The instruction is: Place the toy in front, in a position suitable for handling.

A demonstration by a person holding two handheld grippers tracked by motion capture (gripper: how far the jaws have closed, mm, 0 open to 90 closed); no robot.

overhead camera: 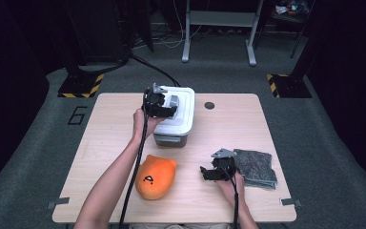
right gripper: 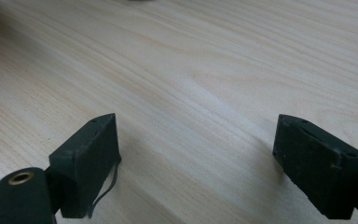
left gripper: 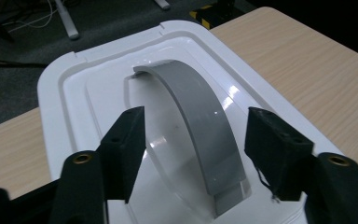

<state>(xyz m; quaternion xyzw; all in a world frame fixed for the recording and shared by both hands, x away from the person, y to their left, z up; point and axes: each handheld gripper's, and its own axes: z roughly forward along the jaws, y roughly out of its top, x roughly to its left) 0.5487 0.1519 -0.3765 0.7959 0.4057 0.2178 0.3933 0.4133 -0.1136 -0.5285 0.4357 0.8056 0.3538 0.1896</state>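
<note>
On the tabletop (overhead camera: 100,143), the lidded white storage box (overhead camera: 183,112) sits at twelve o'clock, lid still on. The left claw (left gripper: 193,142) straddles its raised grey handle (left gripper: 191,116), jaws half-wide, not yet pinching; lifting remains. The right claw (right gripper: 196,158) gapes wide, idle at five o'clock.

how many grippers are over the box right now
1. The left gripper hangs over the white box lid, jaws either side of its grey handle. The right gripper is above bare table.
</note>
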